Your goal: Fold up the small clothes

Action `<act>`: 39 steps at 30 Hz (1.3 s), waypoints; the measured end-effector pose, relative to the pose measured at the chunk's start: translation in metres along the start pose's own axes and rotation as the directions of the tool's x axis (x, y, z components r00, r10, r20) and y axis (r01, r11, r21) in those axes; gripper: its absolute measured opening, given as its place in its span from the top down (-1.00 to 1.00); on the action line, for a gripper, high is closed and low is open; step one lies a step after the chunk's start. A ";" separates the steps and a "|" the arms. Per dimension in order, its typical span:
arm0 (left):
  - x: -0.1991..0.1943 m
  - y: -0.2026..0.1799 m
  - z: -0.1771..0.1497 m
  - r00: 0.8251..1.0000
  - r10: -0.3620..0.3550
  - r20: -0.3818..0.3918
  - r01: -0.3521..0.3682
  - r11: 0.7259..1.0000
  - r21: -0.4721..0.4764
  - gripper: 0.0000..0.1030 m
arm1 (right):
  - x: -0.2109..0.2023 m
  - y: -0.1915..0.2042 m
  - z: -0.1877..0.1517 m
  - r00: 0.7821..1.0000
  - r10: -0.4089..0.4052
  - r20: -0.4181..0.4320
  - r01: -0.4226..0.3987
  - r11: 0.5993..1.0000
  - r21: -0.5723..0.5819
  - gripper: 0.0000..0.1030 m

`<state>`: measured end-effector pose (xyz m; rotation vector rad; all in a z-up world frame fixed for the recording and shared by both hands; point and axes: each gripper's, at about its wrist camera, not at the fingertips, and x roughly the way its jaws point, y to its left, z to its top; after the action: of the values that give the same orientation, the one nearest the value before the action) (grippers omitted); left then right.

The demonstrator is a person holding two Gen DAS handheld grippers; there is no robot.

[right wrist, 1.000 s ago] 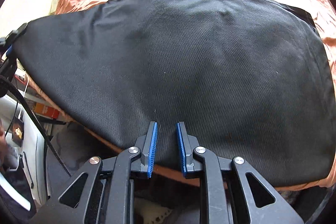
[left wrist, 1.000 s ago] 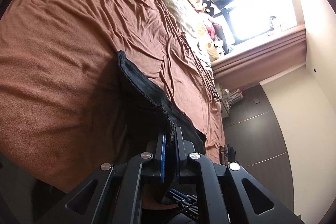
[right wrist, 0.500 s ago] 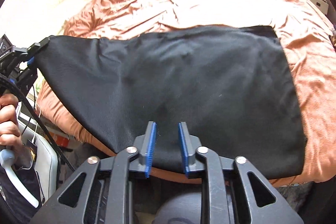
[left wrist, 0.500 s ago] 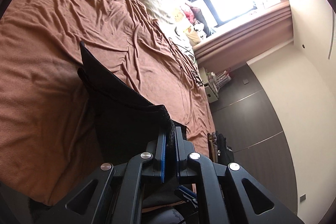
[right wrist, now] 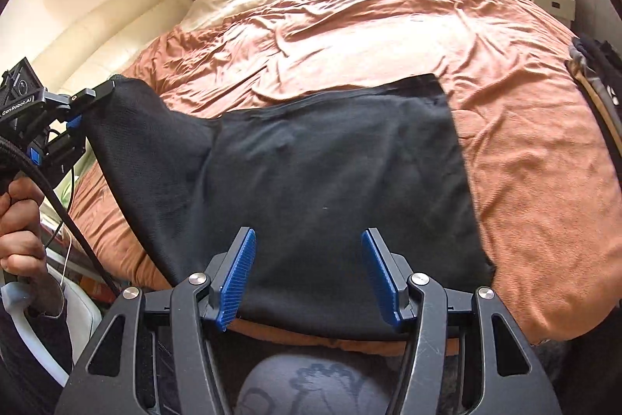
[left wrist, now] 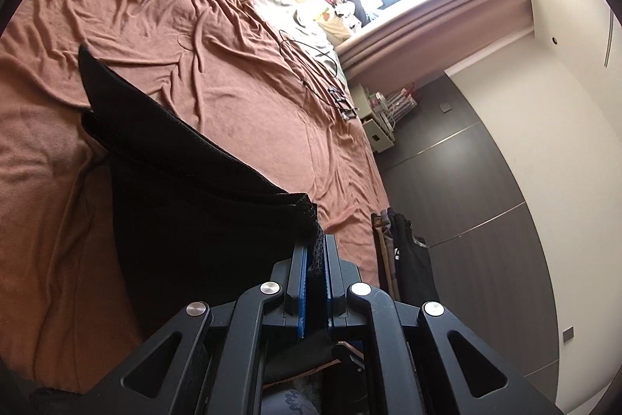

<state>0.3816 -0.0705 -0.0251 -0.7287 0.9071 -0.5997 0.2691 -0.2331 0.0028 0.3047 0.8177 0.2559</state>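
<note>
Left gripper (left wrist: 315, 261) lifts the cloth's (right wrist: 330, 189) corner off the bed (right wrist: 536, 181).
Its jaws pinch that corner to carry it over; right gripper (right wrist: 309, 275) hovers, jaws wide.

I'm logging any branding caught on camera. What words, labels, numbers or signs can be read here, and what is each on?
"GenRobot.AI": white print on the body of the left claw, seen from the right wrist view.
White mark on the dark clothes hanging by the bed: too small to read.
Items on the shelf by the window: too blurred to read.
</note>
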 end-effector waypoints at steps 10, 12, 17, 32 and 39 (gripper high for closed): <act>0.068 -0.022 -0.018 0.992 -0.003 -0.127 0.007 0.999 0.033 0.87 | -0.021 -0.038 -0.013 0.999 -0.040 0.003 0.039 0.995 0.092 -0.06; 0.080 -0.025 -0.023 0.988 0.004 -0.152 0.002 0.999 0.042 0.87 | -0.025 -0.044 -0.015 0.999 -0.044 0.006 0.043 0.993 0.108 -0.06; 0.105 -0.035 -0.035 0.975 0.033 -0.218 -0.014 0.996 0.087 0.86 | -0.027 -0.057 -0.021 0.999 -0.049 -0.001 0.048 0.989 0.141 -0.06; 0.056 0.005 -0.027 0.965 0.212 -0.156 -0.192 0.972 0.137 -0.02 | 0.010 -0.048 -0.003 0.998 -0.008 -0.054 0.012 0.996 0.086 -0.28; 0.026 0.034 -0.023 0.947 0.294 -0.132 -0.275 0.951 0.144 -0.03 | 0.029 -0.030 0.008 0.996 -0.016 -0.093 0.018 1.000 0.014 -0.28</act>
<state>0.3796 -0.0756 -0.0737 -0.4329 1.0843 -0.4529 0.2970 -0.2529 -0.0225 0.3014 0.9139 0.2493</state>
